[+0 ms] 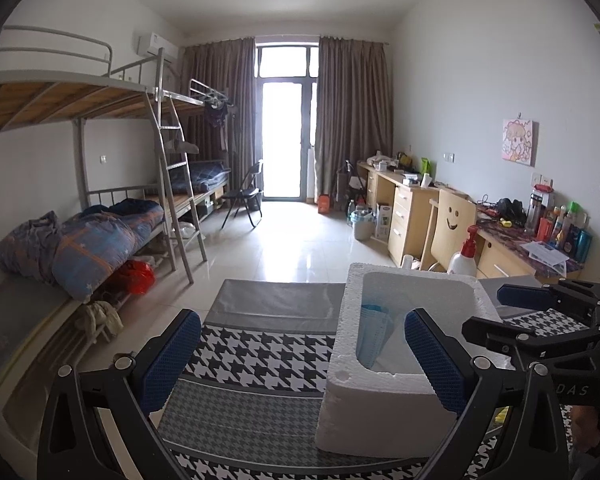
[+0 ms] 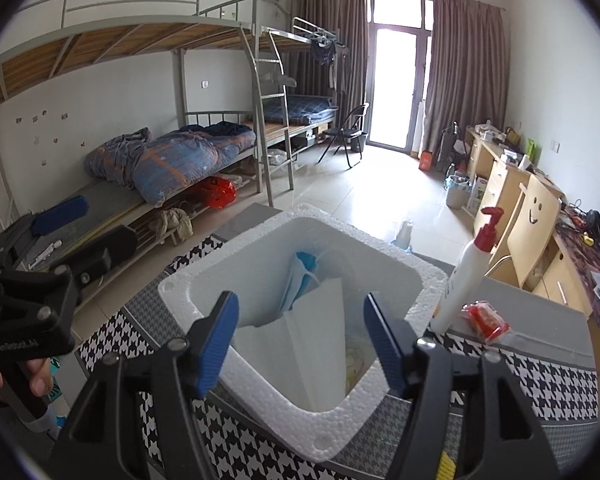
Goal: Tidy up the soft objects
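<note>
A white foam box [image 2: 300,420] stands on the houndstooth-cloth table [image 2: 540,368]. Inside it lie a blue face mask [image 2: 300,280] and a white folded mask [image 2: 320,344]. My right gripper [image 2: 300,344] is open and empty, just above the box's near rim, over the white mask. My left gripper [image 1: 300,360] is open and empty, held to the left of the box [image 1: 380,400]; its right finger overlaps the box side. The blue mask [image 1: 374,332] shows inside the box. The right gripper [image 1: 512,316] appears over the box's right side.
A white pump bottle [image 2: 466,280] and a red packet [image 2: 485,320] sit on the table right of the box. Bunk beds [image 2: 160,160] line the left wall, desks [image 2: 508,184] and a wooden chair [image 2: 536,216] the right. The left gripper [image 2: 60,236] shows at left.
</note>
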`<act>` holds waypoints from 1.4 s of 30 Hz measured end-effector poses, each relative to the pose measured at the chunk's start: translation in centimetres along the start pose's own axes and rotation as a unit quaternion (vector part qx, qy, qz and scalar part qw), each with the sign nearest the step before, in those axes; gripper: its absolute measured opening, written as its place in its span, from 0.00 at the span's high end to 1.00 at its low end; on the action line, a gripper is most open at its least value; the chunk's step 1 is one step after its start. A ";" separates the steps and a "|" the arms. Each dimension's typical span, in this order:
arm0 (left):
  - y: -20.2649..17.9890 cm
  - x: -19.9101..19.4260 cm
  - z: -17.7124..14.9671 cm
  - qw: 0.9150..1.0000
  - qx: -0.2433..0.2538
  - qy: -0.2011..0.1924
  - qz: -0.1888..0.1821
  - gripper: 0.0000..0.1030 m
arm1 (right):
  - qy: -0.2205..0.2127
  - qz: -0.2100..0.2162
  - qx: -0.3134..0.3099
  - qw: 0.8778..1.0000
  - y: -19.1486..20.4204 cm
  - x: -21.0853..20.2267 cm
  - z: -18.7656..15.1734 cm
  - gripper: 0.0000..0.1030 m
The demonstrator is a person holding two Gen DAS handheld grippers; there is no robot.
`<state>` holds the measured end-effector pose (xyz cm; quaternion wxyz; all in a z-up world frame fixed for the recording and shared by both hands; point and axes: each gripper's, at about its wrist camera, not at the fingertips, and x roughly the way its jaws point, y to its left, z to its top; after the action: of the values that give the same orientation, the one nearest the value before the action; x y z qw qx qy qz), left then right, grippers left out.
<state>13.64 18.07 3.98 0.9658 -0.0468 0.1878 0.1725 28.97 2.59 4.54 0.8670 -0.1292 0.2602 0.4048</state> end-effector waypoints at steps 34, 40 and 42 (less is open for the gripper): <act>-5.4 -2.1 0.2 0.998 0.030 -0.013 -0.061 0.01 | -0.075 -0.034 0.047 0.995 -3.5 -6.7 -2.0 0.10; -6.7 -3.0 0.4 0.996 0.039 -0.021 -0.081 0.01 | -0.083 -0.049 0.056 0.994 -4.1 -8.1 -2.9 0.10; -7.2 -3.1 0.4 0.995 0.042 -0.022 -0.087 0.01 | -0.085 -0.055 0.058 0.993 -4.3 -8.5 -3.2 0.10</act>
<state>13.56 10.42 5.69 0.9821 -0.0189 0.1691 0.0808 26.58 -6.92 6.68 0.9131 -0.0581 0.2006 0.3502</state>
